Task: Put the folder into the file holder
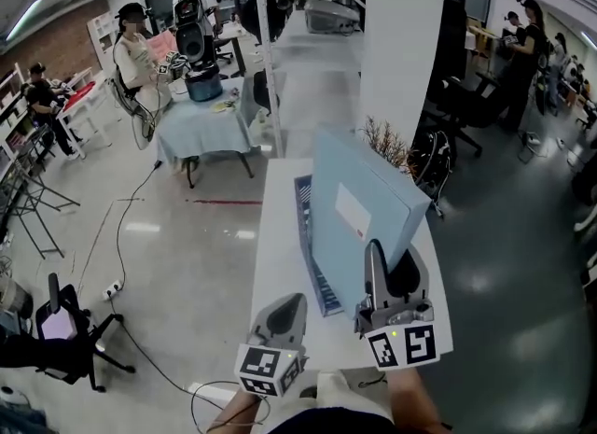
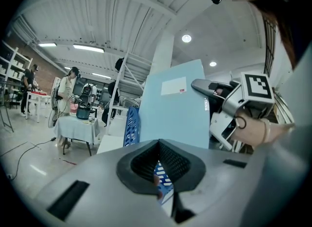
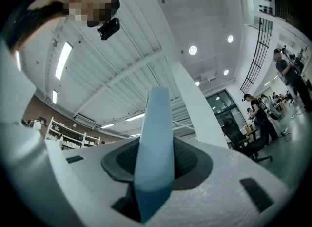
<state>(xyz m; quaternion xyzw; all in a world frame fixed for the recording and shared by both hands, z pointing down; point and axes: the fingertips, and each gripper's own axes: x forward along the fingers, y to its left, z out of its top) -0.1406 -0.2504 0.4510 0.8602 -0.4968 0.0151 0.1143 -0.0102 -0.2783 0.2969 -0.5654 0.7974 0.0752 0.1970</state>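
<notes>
A light blue folder (image 1: 364, 217) stands tilted up on its edge above the white table (image 1: 278, 245). My right gripper (image 1: 390, 262) is shut on its near lower corner. In the right gripper view the folder's edge (image 3: 155, 143) runs straight up between the pads. A dark blue perforated file holder (image 1: 311, 255) lies on the table just left of the folder and partly under it. My left gripper (image 1: 289, 306) hovers at the table's near left with its jaws together and nothing in them. From the left gripper view, the folder (image 2: 175, 109) and the holder (image 2: 131, 126) are ahead.
A white pillar (image 1: 403, 40) and a dried plant (image 1: 387, 143) stand beyond the table's far end. A cloth-covered table (image 1: 201, 119) with gear and people is at the back left. Cables (image 1: 117, 236) cross the floor on the left. A black stand (image 1: 70, 329) is at the near left.
</notes>
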